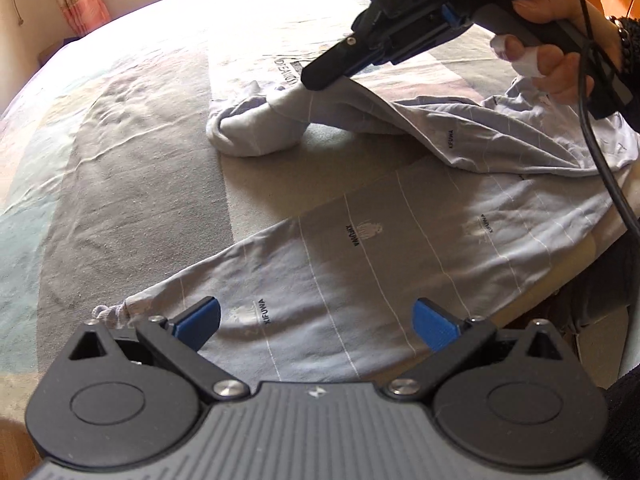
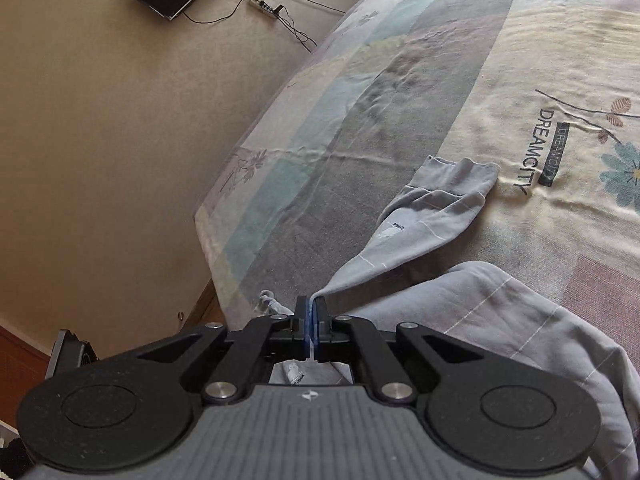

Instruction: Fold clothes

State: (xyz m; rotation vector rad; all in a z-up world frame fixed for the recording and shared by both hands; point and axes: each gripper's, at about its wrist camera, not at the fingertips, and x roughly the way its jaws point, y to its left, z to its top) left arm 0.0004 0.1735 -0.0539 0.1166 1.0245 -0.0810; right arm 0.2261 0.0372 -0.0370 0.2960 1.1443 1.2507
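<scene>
A pale grey garment (image 1: pixel 372 248) with thin white lines and small printed labels lies spread on the patterned bedsheet (image 1: pixel 132 168); whether it is trousers or a long-sleeved top cannot be made out. One long limb of the garment lies flat, ending in a ribbed cuff (image 1: pixel 108 316) partly hidden behind the left gripper (image 1: pixel 316 326). That gripper stands wide open above the flat limb, its blue pads clear of the cloth and holding nothing. The second limb (image 1: pixel 360 108) is lifted off the sheet, its far end (image 2: pixel 452 188) drooping back onto the bed. The right gripper (image 2: pixel 311 320) is pinched fully together on a fold of this limb, only a thin edge of cloth showing between the pads. The garment's near side runs out of view at the picture edge. A hand (image 1: pixel 568 44) grips the right tool's handle, with a cable (image 1: pixel 600 152) crossing the garment.
</scene>
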